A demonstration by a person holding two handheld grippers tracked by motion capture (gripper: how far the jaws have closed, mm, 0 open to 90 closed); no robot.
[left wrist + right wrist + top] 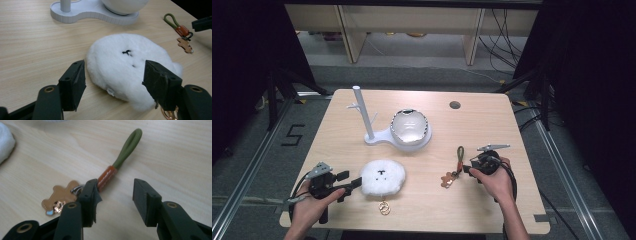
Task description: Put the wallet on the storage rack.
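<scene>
A round white plush (383, 176) with a small black face lies at the table's front, a gold ring (384, 207) at its near edge. My left gripper (356, 183) is open just left of it. In the left gripper view the plush (125, 65) lies between and just beyond the spread jaws of the left gripper (116, 72). A keychain with an olive cord loop (460, 154) and a gingerbread charm (445, 179) lies to the right. My right gripper (116, 187) is open, its left jaw touching the orange band (107, 174) below the loop (127, 147).
A white stand (372, 137) with an upright branched post carries a white bowl (410, 126) at the table's middle back. A round cable hole (455, 105) sits near the far edge. Bare wood surrounds both items.
</scene>
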